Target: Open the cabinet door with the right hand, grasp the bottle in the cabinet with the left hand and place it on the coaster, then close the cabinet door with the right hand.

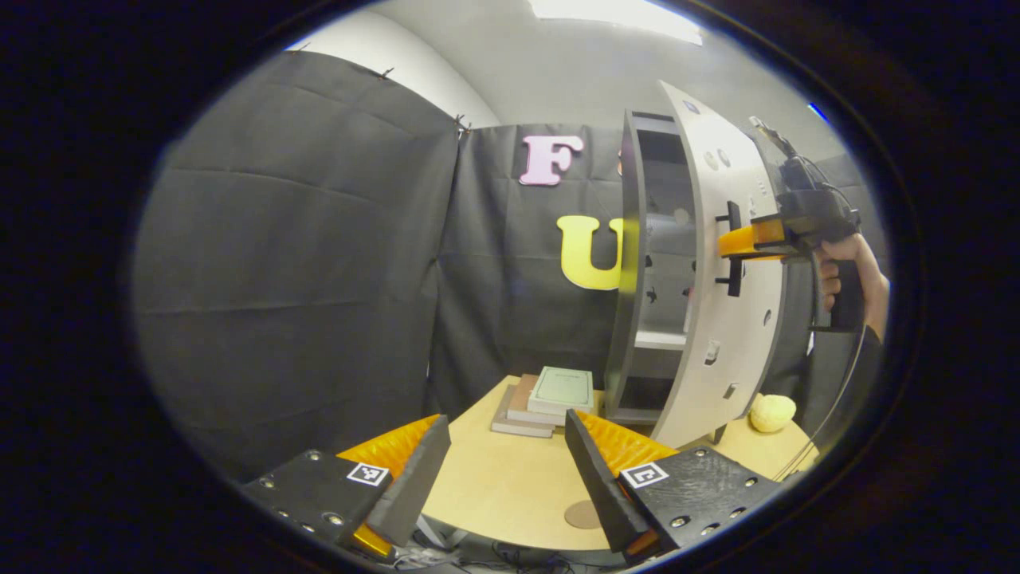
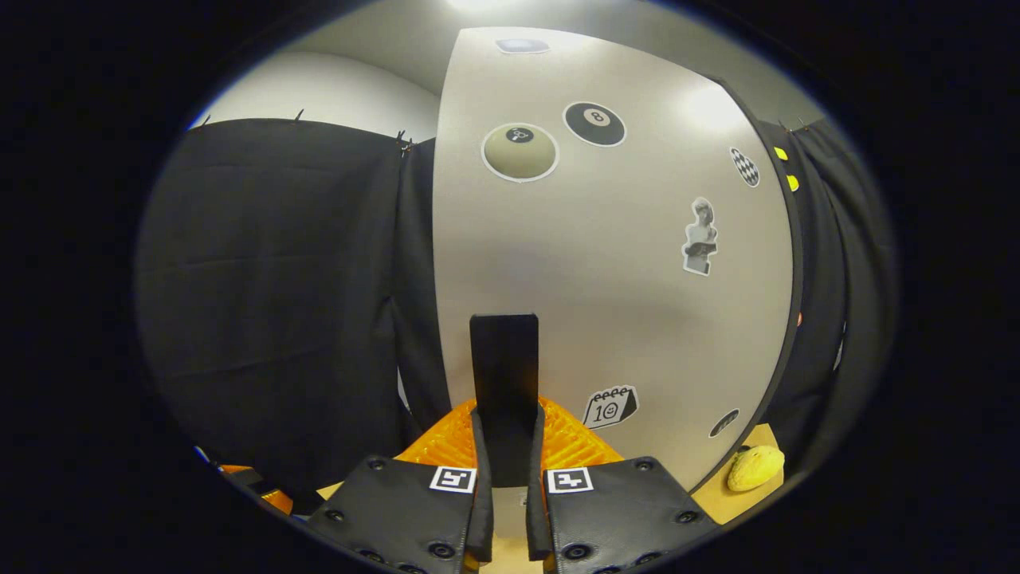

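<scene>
Your left tool point(image 1: 506, 470) hangs wide open over the worktop point(image 1: 510, 486), holding nothing, the coaster point(image 1: 583, 514) between its fingers. Books point(image 1: 546, 399) lie further back. Cabinet door point(image 1: 729, 263) stands ajar; your right tool point(image 2: 506, 446) is clamped on its black handle point(image 2: 504, 375). Can't spot the bottle inside the cabinet point(image 1: 637, 263).

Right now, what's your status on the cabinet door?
Right hand-held gripper shut on black door handle. Grey stickered cabinet door partly open. Left hand-held gripper open, empty, above round brown coaster. Bottle not visible; nothing in the way.
</scene>
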`<state>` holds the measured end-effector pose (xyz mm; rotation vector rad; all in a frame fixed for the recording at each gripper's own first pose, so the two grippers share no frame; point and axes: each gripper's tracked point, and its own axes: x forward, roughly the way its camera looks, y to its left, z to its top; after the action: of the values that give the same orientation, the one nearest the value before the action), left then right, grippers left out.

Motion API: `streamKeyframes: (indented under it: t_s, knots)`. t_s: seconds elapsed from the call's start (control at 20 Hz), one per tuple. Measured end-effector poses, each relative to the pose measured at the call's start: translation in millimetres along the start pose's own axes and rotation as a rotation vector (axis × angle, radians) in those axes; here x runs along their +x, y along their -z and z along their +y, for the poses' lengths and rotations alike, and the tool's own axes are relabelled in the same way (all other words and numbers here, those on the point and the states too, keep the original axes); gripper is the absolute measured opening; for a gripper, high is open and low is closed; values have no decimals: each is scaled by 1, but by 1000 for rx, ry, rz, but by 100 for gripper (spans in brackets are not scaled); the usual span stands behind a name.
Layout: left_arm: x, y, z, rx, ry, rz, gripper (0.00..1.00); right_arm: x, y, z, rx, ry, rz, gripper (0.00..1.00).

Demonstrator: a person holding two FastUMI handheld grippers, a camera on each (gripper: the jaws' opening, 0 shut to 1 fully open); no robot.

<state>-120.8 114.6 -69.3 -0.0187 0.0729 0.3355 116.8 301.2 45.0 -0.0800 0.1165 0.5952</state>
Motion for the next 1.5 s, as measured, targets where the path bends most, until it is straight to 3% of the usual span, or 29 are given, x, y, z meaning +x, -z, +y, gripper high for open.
streamKeyframes:
  t_s: [0.25,0.3,0.45,0.7,0.8,0.95,1.05,1.1,1.3,1.35,1.5]
  knots:
    - [1,-8,-1,0,24,-36,85,-8,0,-5,17,-14,-24,18]
    - [-1,-11,0,-3,31,-41,89,-10,1,-5,20,-14,-26,18]
    - [-1,-16,-1,-21,54,-41,86,-13,1,-9,27,-7,-50,18]
    - [9,-9,-44,-33,151,-26,89,-21,2,-15,52,12,-66,18]
    - [19,-6,-64,-26,190,-20,85,-26,2,-19,54,33,-79,18]
    - [19,-7,-84,-29,243,-18,90,-36,2,-25,67,70,-80,18]
    - [18,-6,-94,-26,274,-15,90,-42,3,-29,81,96,-78,18]
    - [17,-4,-99,-22,287,-14,85,-46,2,-32,82,111,-77,18]
    - [21,4,-116,-21,329,2,85,-64,3,-46,93,168,-85,18]
    - [22,4,-120,-24,341,2,89,-67,3,-49,102,180,-88,18]
    - [22,10,-131,-23,375,13,85,-76,4,-58,116,233,-83,17]
